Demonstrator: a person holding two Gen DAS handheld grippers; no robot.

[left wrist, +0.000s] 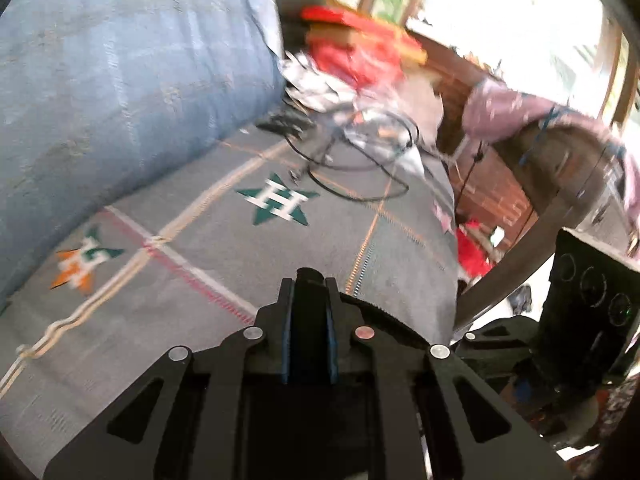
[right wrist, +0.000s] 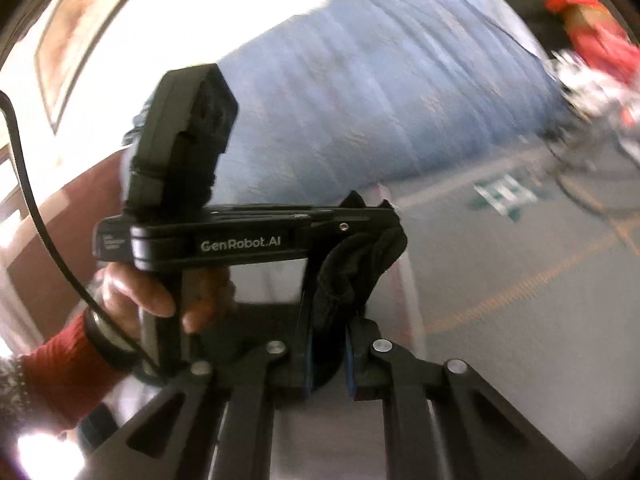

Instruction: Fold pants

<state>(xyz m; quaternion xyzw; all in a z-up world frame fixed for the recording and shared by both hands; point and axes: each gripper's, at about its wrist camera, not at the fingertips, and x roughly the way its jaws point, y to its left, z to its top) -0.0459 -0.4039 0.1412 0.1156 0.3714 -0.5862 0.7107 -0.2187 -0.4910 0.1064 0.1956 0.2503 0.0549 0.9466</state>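
The pants are black fabric. In the left wrist view my left gripper (left wrist: 310,280) is shut on a fold of the black pants (left wrist: 310,320), held above a grey bedspread (left wrist: 200,248) with star motifs. In the right wrist view my right gripper (right wrist: 328,344) is shut on a bunch of the same black pants (right wrist: 356,264). The left gripper (right wrist: 370,210), held in a hand with a red sleeve, sits just ahead of the right one and grips the same cloth. Both hold the pants in the air. The rest of the pants is hidden.
A large blue bolster (left wrist: 120,80) lies along the far side of the bed. Black cables (left wrist: 360,168), red packages (left wrist: 360,48) and clutter lie at the bed's far end. A chair (left wrist: 560,168) with pink cloth and a black speaker (left wrist: 592,304) stand right of the bed.
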